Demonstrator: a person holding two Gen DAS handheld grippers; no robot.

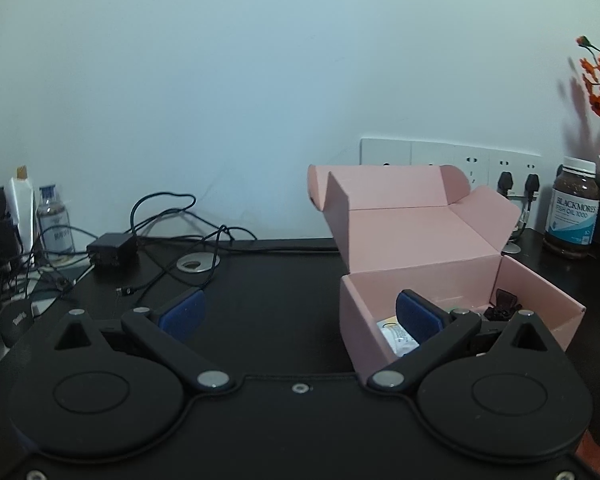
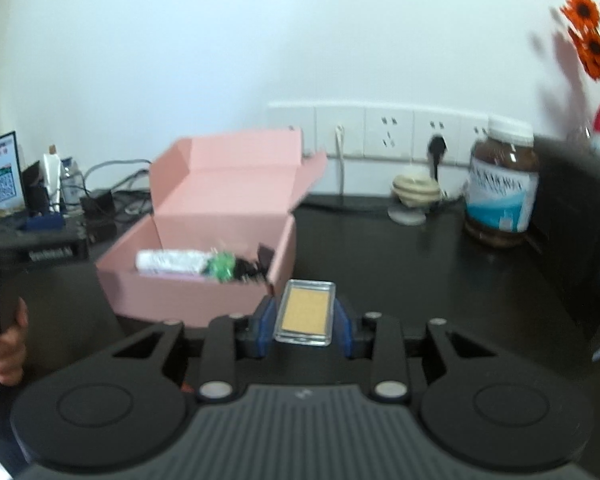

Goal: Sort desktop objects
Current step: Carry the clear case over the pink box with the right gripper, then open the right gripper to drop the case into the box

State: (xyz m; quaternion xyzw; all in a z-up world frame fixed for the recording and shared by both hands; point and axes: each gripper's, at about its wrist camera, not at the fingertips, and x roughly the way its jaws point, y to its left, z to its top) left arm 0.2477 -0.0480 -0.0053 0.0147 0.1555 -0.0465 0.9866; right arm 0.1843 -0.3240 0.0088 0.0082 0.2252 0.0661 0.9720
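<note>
A small clear case (image 2: 305, 312) with a tan insert is being held at the lower centre of the right wrist view, clamped between the blue pads (image 2: 263, 326) of the right gripper (image 2: 305, 322). It is being carried clear of the black desk (image 2: 420, 280), just to the right of the near corner of the open pink box (image 2: 188, 300), which is lying at centre left of that frame.

The box is already being used as the collecting place: a white tube (image 2: 168, 262), a green crumpled item (image 2: 220, 266) and something dark beside it are being kept inside.

The left gripper (image 1: 300, 312) is being held wide open with nothing between its pads; its right pad is showing in front of the box's near wall (image 1: 364, 344) at lower right of the left wrist view.

For the step in hand, judged to be the transfer into the box, the case should be kept level, lifted clear of the near wall, brought over the free floor of the box and released low, so that it is not dropped onto the tube.

The right wrist view is being blurred by motion, so the dark item and the label of the brown bottle (image 2: 500, 192) cannot be read there. A hand (image 2: 4, 344) is being cut off at the left edge. The box floor is largely hidden in both views.
</note>
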